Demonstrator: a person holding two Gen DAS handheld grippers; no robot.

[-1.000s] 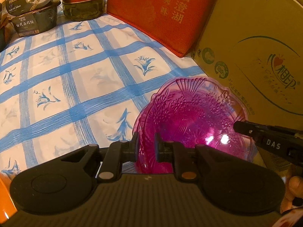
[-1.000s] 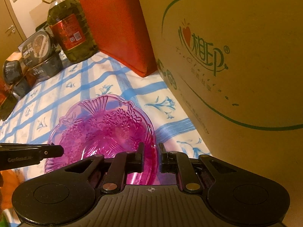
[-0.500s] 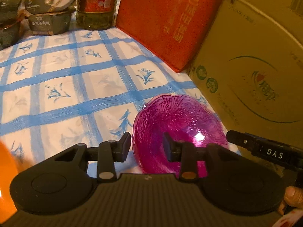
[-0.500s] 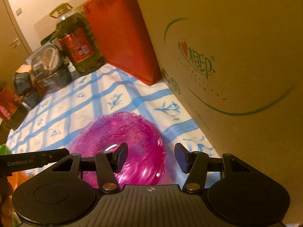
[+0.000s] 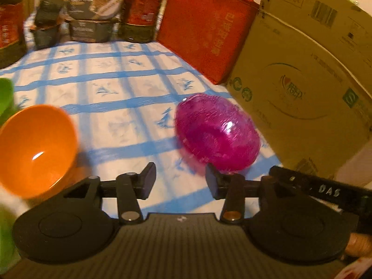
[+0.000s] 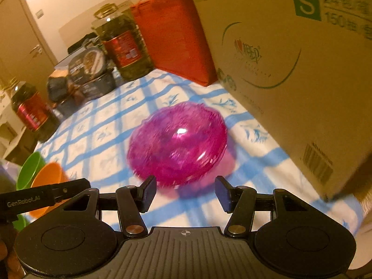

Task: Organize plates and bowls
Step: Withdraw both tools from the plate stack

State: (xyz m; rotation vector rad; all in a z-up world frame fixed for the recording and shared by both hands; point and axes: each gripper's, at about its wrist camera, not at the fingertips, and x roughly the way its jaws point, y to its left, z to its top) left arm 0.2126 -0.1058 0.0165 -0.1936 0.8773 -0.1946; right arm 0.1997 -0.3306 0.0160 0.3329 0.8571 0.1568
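Note:
A magenta clear plastic plate (image 5: pixel 217 134) lies on the blue-checked tablecloth (image 5: pixel 111 86), blurred as if still moving; it also shows in the right wrist view (image 6: pixel 177 144). My left gripper (image 5: pixel 180 181) is open and empty, just short of the plate's near left edge. My right gripper (image 6: pixel 184 191) is open and empty, just in front of the plate. An orange bowl (image 5: pixel 34 148) sits at the left, with a green bowl (image 6: pixel 29 169) behind it.
A large cardboard box (image 5: pixel 302 88) and a red bag (image 5: pixel 207 30) stand along the right side. Oil bottles (image 6: pixel 123 48) and food tubs (image 5: pixel 93 16) line the far edge of the table.
Both grippers were shut on the magenta plate's rim, then opened and drew back. The plate dropped onto the cloth. The orange bowl has come into the left wrist view.

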